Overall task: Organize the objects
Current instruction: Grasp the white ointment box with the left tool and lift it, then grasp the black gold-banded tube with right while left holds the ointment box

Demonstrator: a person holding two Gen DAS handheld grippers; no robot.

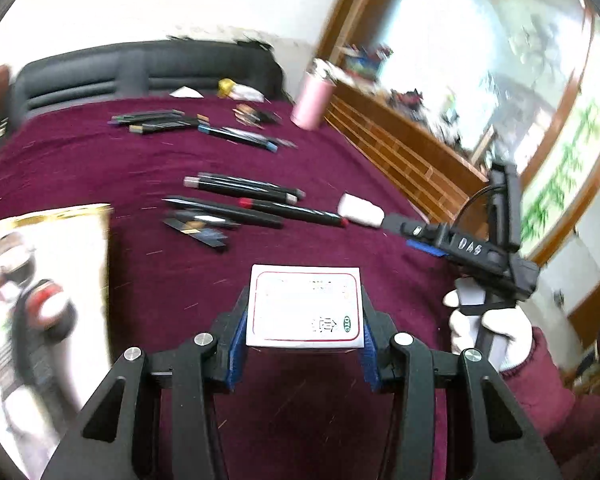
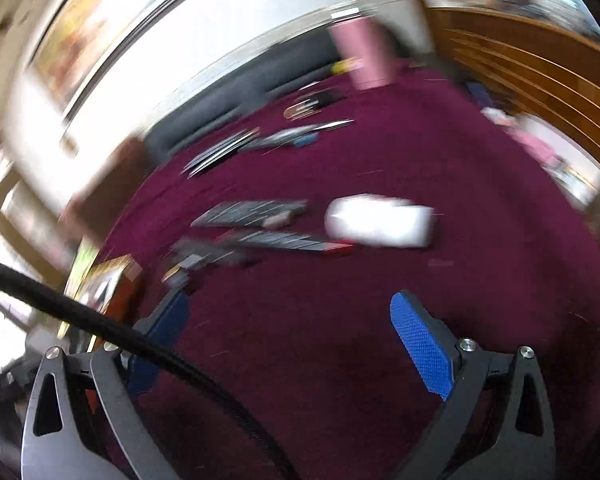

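- At the far left of the left wrist view, a glossy printed sheet [image 1: 44, 300] is seen lying on the maroon cloth [image 1: 100, 168], its picture blurred.
- Left of centre in that view, black pens [image 1: 244, 200] are laid in loose rows, long axes running roughly left to right across the frame; more pens [image 1: 160, 122] lie higher up, toward the upper left.
- At lower centre, a small white box [image 1: 305, 306] with a red-bordered label is clamped between the blue pads of the left gripper [image 1: 304, 340], held clear above the cloth. Its labelled face is turned up toward the camera, its longer side running across the jaws.
- The box is judged light and fairly stiff, likely cardboard that would dent under hard pressure; the two opposite side walls, where it is already taken, seem the right hold.
- Right of centre, a white eraser-like block [image 1: 360, 210] rests on the cloth, just beside a red-tipped pen.
- A pink bottle [image 1: 312, 102] stands upright in the upper middle.
- At the right edge, the right gripper [image 2: 290, 344] is carried by a gloved hand [image 1: 490, 330]; in its own view the jaws are spread wide with nothing between them.
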